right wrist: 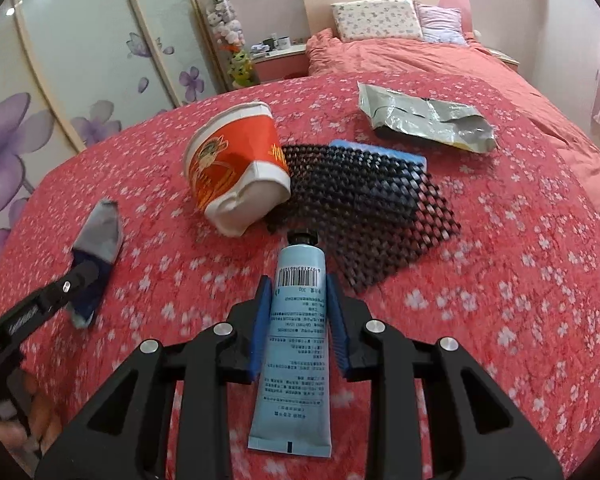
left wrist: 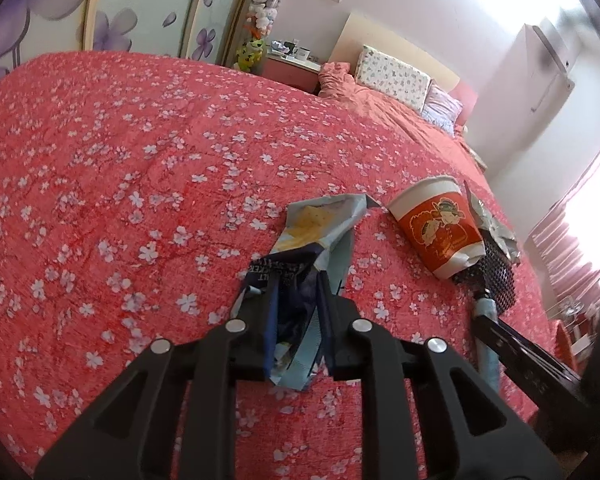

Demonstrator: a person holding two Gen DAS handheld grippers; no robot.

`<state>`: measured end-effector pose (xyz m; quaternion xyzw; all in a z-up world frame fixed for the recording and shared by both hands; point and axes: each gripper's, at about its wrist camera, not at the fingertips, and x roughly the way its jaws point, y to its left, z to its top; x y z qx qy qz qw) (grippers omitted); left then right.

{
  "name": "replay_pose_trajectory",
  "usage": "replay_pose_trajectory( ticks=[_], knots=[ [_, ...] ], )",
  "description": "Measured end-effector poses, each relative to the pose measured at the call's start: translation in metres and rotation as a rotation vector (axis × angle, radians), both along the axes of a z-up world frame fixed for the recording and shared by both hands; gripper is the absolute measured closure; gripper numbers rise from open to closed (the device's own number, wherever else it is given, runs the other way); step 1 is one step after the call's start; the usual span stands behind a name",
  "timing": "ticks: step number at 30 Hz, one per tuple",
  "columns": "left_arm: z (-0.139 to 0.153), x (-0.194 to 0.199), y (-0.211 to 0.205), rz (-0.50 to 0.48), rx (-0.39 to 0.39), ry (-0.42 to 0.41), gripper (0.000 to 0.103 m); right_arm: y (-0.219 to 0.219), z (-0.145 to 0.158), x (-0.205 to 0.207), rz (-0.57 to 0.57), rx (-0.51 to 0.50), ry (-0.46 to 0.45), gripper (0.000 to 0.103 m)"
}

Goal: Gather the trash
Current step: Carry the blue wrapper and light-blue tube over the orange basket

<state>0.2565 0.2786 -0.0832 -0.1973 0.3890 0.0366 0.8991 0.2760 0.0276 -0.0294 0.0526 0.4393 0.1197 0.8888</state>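
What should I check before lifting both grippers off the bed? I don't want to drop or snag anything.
1. Left gripper shut on the wrapper: ok, pads pinch its lower end.
2. Right gripper shut on the tube: ok, pads press on both of its sides.
3. Tube's cap clear of the mesh: not ok, the cap lies at the mesh's edge beside the cup.
4. Wrapper clear of the cup: ok, apart in the left wrist view.
5. Trash still on the bed: cup, mesh, foil bag.
6. Bin to drop into: cannot tell, none in view.
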Motion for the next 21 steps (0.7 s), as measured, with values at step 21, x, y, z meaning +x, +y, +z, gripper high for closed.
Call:
replay_pose_trajectory(
  ticks=[21],
  knots=[
    [0.03,-0.01,-0.021,-0.008,0.029,-0.052,0.091,-0.075,0.02,-0.04,-0.109,0.072,-0.06,0.075]
  ],
)
